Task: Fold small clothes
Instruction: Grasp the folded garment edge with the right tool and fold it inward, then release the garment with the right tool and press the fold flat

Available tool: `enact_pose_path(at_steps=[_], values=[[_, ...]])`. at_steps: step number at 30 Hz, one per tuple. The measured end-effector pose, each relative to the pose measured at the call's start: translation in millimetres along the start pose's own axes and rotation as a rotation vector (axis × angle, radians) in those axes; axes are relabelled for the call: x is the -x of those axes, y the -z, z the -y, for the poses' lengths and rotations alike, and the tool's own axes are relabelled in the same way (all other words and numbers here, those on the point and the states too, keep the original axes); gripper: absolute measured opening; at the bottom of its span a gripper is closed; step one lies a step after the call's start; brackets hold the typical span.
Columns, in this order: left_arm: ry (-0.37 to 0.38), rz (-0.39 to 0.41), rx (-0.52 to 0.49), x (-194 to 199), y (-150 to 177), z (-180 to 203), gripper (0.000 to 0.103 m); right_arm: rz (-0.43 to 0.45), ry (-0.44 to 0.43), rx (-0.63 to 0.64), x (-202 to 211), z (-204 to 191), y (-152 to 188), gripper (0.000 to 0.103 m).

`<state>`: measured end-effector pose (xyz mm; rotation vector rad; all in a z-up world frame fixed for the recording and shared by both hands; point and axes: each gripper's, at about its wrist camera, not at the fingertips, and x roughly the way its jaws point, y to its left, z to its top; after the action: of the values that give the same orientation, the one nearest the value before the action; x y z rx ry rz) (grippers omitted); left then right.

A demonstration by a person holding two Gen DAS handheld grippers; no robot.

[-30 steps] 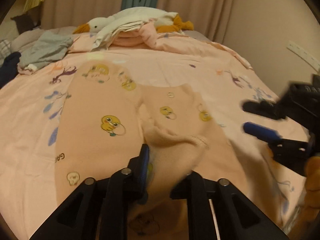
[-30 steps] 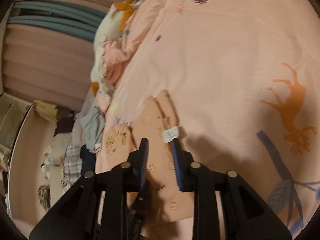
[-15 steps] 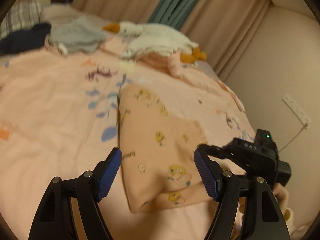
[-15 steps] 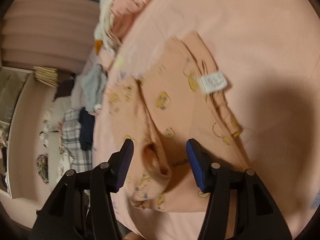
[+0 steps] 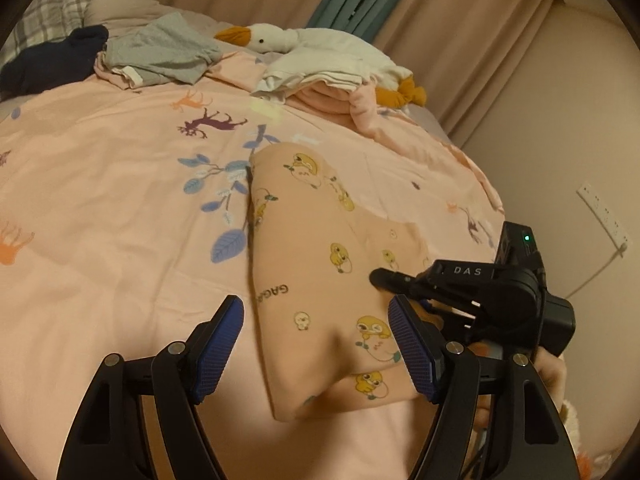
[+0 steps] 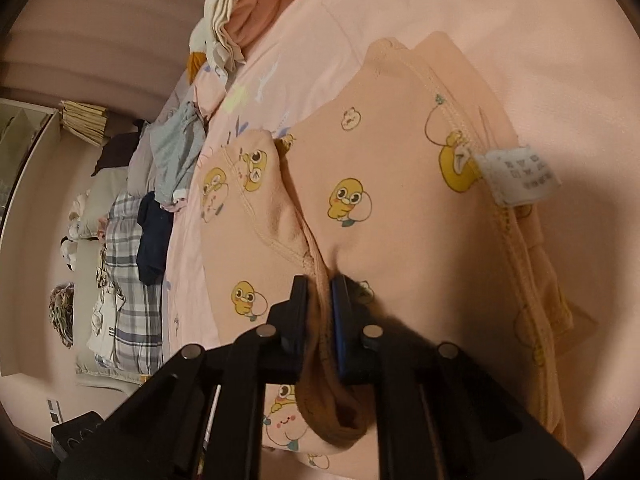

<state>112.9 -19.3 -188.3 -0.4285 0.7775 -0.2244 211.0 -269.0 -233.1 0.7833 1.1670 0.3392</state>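
— Since half a second before, what had changed?

— Both tools had shifted. Then the right hand-held gripper point(image 6: 320, 296) had gaped over the peach duck-print garment point(image 5: 320, 264); now its jaws were pinched on a bunched seam of that cloth. The left hand-held gripper point(image 5: 316, 344) had stayed spread wide, holding nothing, its pads either side of the garment's near end.

— Did the views differ?

— Yes. From the left wrist, the garment lay folded lengthwise on the pink bedspread point(image 5: 100, 208), its smooth printed side up, with the right tool visible at its right edge. From the right wrist, the stitched seams and a white care label point(image 6: 516, 174) showed, which the other camera missed.

— And the room, left to right?

— In the left view: a plaid cloth point(image 5: 44, 12), a dark navy garment point(image 5: 52, 60), grey clothes point(image 5: 160, 52), a white goose plush point(image 5: 316, 48) lying over folded pale laundry, beige curtains point(image 5: 452, 28), then a wall socket strip point(image 5: 602, 216).
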Motion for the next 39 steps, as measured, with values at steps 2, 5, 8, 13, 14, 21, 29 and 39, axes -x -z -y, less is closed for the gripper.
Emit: enact_pose_path(at_steps=[2,5,8,13,14,21,29,39], values=[[0.01,-0.008,0.002,-1,1,0,0.073,0.008,-0.002,-0.004,1,0,1,0.013],[0.003,-0.012,-0.003,-4,2,0,0.074,0.018,-0.006,-0.005,0,-1,1,0.013],[-0.015,-0.032,0.005,-11,4,-2,0.073,0.03,-0.044,-0.049,4,4,2,0.013],[-0.014,-0.101,0.049,-21,7,-8,0.073,0.1,-0.163,-0.088,29,5,5,0.012],[-0.034,-0.14,0.055,-23,9,-8,0.073,0.127,-0.184,-0.085,37,4,6,0.012],[0.12,-0.296,0.067,-25,21,-2,0.073,0.263,-0.279,-0.109,82,15,10,0.009],[-0.111,-0.301,-0.175,-45,44,32,0.074,0.318,-0.1,-0.093,115,42,17,0.013],[-0.195,-0.334,-0.237,-47,45,36,0.074,0.123,-0.064,-0.017,64,28,-12,0.05]])
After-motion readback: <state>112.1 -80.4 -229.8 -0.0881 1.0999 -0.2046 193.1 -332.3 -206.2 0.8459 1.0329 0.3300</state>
